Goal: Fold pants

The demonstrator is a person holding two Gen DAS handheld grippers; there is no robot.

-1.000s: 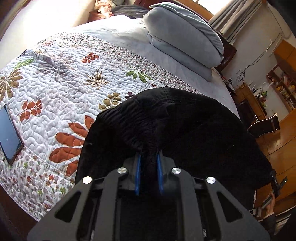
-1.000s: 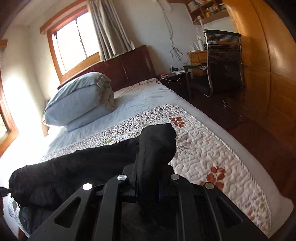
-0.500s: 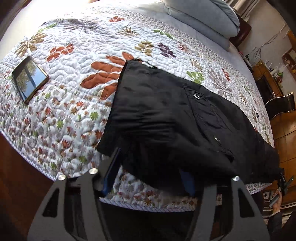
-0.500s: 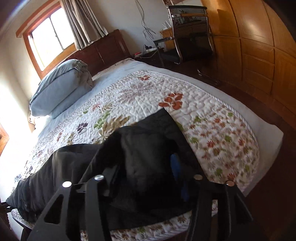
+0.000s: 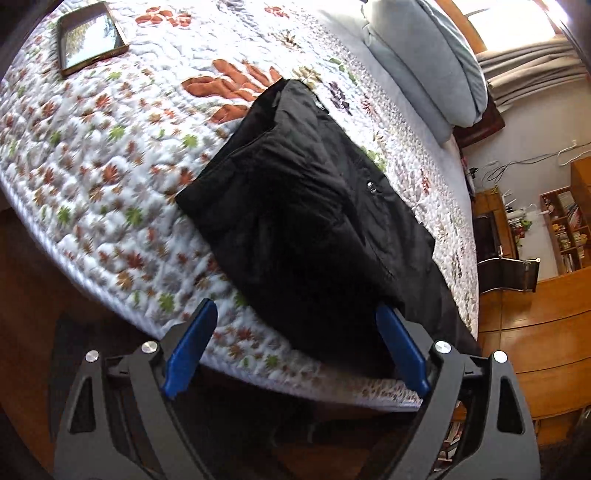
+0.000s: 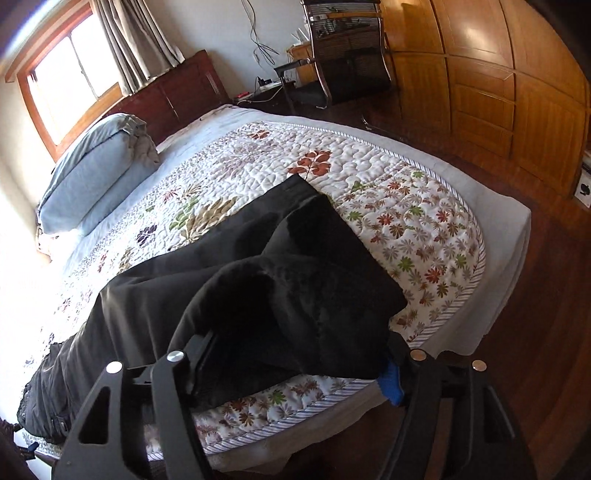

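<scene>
Black pants (image 5: 314,221) lie folded across the flowered quilt (image 5: 110,147) near the bed's front edge. My left gripper (image 5: 295,339) hovers at that edge with its jaws opening wide. The blue pads (image 5: 188,343) stand clear of the cloth, and only the pants' near hem lies between them. In the right wrist view the pants (image 6: 288,280) spread leftward over the quilt (image 6: 406,221), their folded end bunched at my right gripper (image 6: 295,365). Its jaws are opening too, with loose cloth lying between and over them. One blue pad (image 6: 391,380) shows bare.
A dark phone (image 5: 90,35) lies on the quilt at the far left. A folded blue duvet (image 6: 92,177) sits by the headboard. Beyond the bed stand an office chair (image 6: 347,55), wooden cabinets (image 6: 480,92) and a bookshelf (image 5: 569,229). Wood floor (image 6: 535,332) borders the bed.
Both grippers came down toward the bed's edge with the pants and then let go. Jaws that were shut on the cloth now stand wide, and the pants rest flat.
</scene>
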